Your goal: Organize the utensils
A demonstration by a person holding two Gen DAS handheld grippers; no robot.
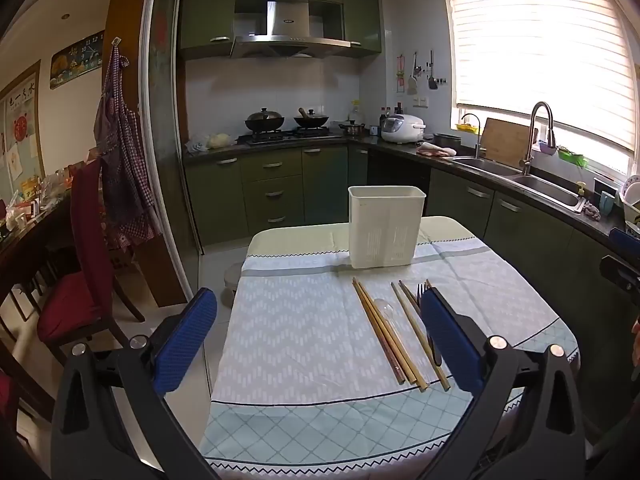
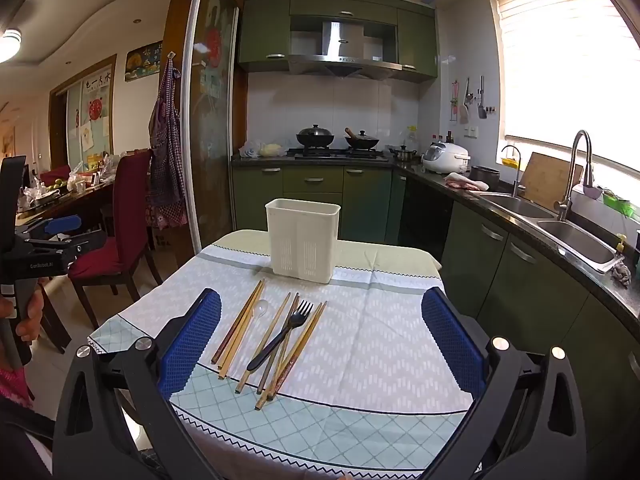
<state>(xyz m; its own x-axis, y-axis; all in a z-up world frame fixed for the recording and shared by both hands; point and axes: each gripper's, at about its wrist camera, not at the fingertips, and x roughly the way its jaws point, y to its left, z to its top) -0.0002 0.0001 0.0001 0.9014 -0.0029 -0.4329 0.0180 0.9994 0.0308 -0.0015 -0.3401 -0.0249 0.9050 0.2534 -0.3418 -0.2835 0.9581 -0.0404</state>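
Note:
A white slotted utensil holder point(image 1: 384, 226) point(image 2: 302, 240) stands upright at the far middle of the table. In front of it lie several wooden chopsticks point(image 1: 380, 330) point(image 2: 276, 344), a clear plastic spoon point(image 1: 383, 307) point(image 2: 262, 307) and a black fork point(image 2: 286, 330) whose tines point(image 1: 421, 292) show beside my left gripper's right finger. My left gripper point(image 1: 320, 336) hangs open over the table's near left part, nothing between its blue pads. My right gripper point(image 2: 320, 336) is open too, above the bare cloth to the right of the utensils. The left gripper point(image 2: 60, 228) also shows at the right wrist view's left edge, in a hand.
The table point(image 1: 304, 360) point(image 2: 380, 344) has a pale patterned cloth. A red chair point(image 1: 80, 264) point(image 2: 124, 232) stands left of it. Green cabinets, a stove with pans point(image 1: 286, 122) and a sink counter point(image 1: 536, 184) point(image 2: 568, 236) run behind and to the right.

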